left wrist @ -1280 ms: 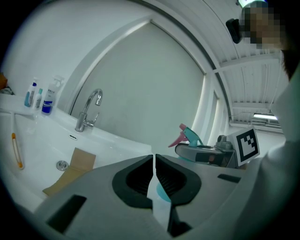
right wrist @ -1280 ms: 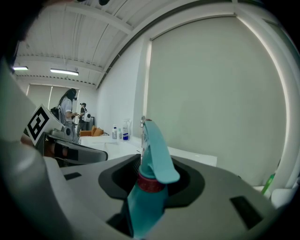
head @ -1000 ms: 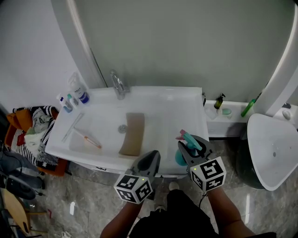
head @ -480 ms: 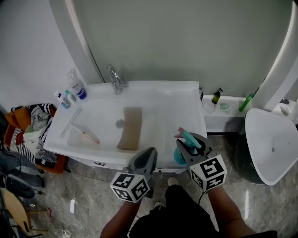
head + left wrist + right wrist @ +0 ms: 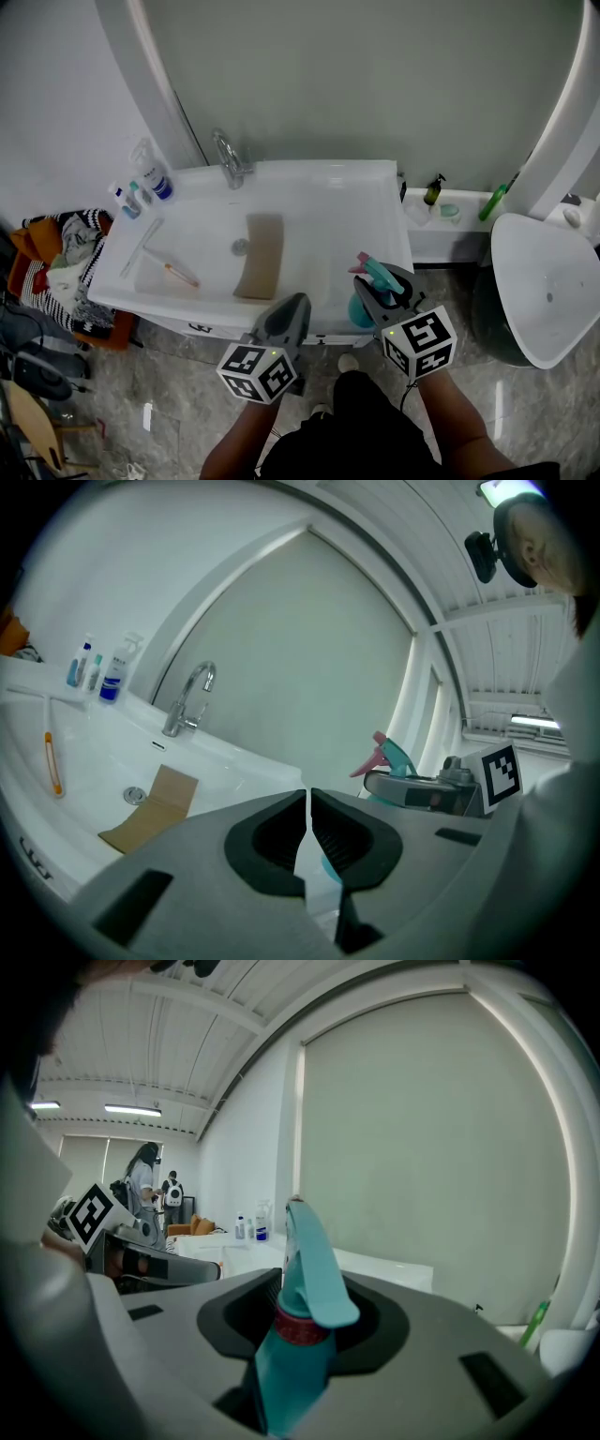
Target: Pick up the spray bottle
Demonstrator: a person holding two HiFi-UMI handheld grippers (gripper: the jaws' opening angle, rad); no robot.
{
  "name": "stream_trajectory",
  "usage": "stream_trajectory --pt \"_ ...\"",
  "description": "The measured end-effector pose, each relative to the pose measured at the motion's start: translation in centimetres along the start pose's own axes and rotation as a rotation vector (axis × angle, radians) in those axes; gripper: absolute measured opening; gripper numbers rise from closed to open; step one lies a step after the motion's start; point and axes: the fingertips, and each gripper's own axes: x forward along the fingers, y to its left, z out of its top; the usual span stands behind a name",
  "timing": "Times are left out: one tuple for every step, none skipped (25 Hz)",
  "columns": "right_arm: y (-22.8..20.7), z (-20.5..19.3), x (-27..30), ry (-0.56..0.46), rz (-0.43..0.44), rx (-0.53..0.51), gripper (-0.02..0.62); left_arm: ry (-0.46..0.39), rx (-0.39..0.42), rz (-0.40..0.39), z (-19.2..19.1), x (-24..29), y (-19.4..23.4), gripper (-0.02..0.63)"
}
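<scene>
The spray bottle [image 5: 372,284] is teal with a pink nozzle and a red collar. My right gripper [image 5: 377,295] is shut on its neck and holds it in the air off the sink's front right corner. In the right gripper view the bottle [image 5: 298,1335] stands upright between the jaws of that gripper [image 5: 302,1314], trigger head above them. My left gripper [image 5: 288,317] hangs beside it on the left, in front of the sink edge. Its jaws [image 5: 307,819] are shut with nothing between them. From the left gripper view the bottle [image 5: 392,755] shows off to the right.
A white sink [image 5: 337,202] holds a faucet [image 5: 228,159], a brown cloth [image 5: 260,255] and an orange toothbrush [image 5: 180,275]. Small bottles [image 5: 150,178] stand at its back left corner. A toilet [image 5: 548,291] is at the right, a clothes pile [image 5: 56,253] at the left.
The head view has shifted slightly. Both grippers keep their places and the spray bottle stays held in the right one.
</scene>
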Motion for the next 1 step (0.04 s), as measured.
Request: stream_trajectory --pt "-0.10 0.09 -0.02 -0.003 -0.001 0.000 0.140 0.000 0.000 0.000 0.01 0.04 -0.03 0.008"
